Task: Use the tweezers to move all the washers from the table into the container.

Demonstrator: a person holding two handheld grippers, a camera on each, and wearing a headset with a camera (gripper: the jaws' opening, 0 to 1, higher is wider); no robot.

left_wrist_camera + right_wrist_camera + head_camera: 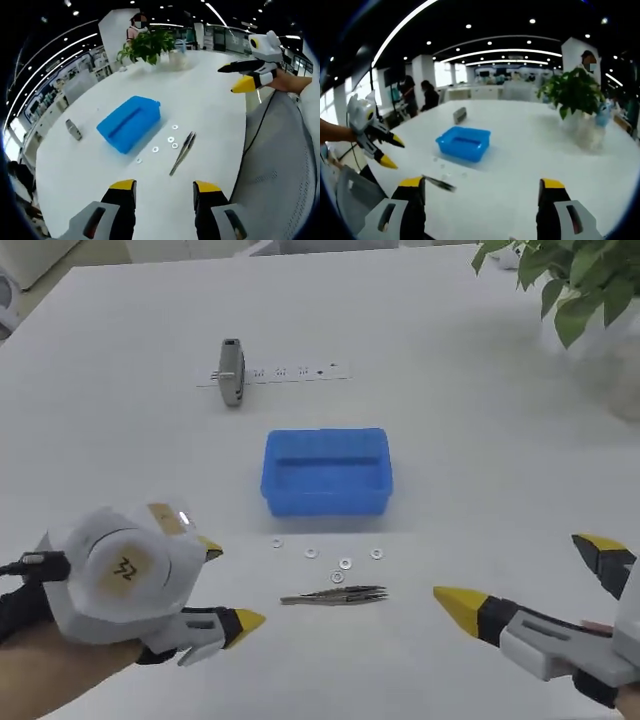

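Note:
A blue container (pixel 326 471) (pixel 129 123) (pixel 464 142) sits mid-table with nothing visible inside. Several small washers (pixel 344 563) (pixel 171 139) lie on the white table just in front of it. Metal tweezers (pixel 334 595) (pixel 182 151) (pixel 439 183) lie flat a little nearer than the washers. My left gripper (pixel 228 585) (pixel 164 187) hovers open to the left of the tweezers, holding nothing. My right gripper (pixel 530 575) (pixel 481 186) hovers open and wide to their right, also holding nothing.
A white power strip (pixel 285 373) with a grey metal block (pixel 231 371) (pixel 73 129) lies behind the container. A potted plant (pixel 570 285) (pixel 574 95) stands at the far right. People stand in the background beyond the table.

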